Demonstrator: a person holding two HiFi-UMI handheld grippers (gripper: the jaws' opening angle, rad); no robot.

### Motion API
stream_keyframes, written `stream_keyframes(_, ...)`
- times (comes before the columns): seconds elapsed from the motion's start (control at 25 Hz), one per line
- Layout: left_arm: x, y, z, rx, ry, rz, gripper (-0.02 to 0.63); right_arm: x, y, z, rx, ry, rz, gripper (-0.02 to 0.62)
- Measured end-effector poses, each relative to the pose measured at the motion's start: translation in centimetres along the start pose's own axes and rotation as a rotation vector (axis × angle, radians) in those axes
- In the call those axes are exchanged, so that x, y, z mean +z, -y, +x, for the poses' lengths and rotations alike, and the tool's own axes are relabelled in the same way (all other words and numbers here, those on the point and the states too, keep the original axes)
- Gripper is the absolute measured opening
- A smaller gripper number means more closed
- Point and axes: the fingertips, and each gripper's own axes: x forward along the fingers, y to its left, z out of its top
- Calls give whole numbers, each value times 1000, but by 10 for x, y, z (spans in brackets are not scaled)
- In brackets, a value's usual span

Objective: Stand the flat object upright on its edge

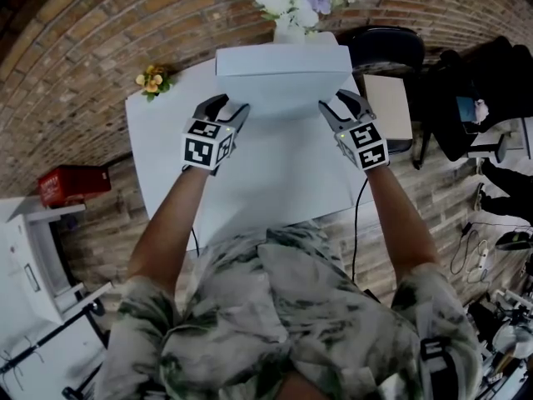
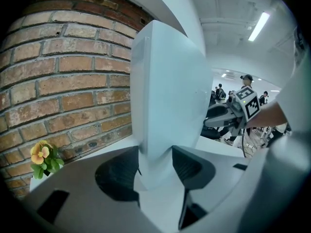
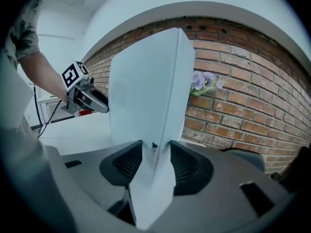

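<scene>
A flat white box stands upright on its long edge at the far side of the white table. My left gripper holds its left end; in the left gripper view both pads press on the box, so this gripper is shut on it. My right gripper is at the right end. In the right gripper view the box sits between the pads of this gripper, which stand close beside its faces without a clear squeeze. Each gripper also shows in the other's view.
A vase of white and purple flowers stands just behind the box. A small pot of yellow flowers sits at the table's far left corner. A black chair is at the far right, a red box on the floor at left.
</scene>
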Motion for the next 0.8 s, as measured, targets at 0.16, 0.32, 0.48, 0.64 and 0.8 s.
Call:
stream_keyframes(0.16, -2, 0, -2, 15, -3, -12, 227, -3, 1, -2, -14, -1, 40, 198)
stream_keyframes(0.32, -6, -3, -9, 18, 1, -39, 227, -9, 2, -5, -28, -4, 76, 201)
stream_keyframes(0.48, -13, -6, -16, 34, 2, -54, 227, -18, 0, -10, -35, -17, 100, 201)
stream_keyframes(0.64, -22, -7, -25, 54, 5, -78, 227, -28, -5, -15, -38, -30, 133, 199)
stream_keyframes(0.8, -34, -4, -35, 68, 11, -97, 227, -40, -16, -21, -45, -34, 179, 183)
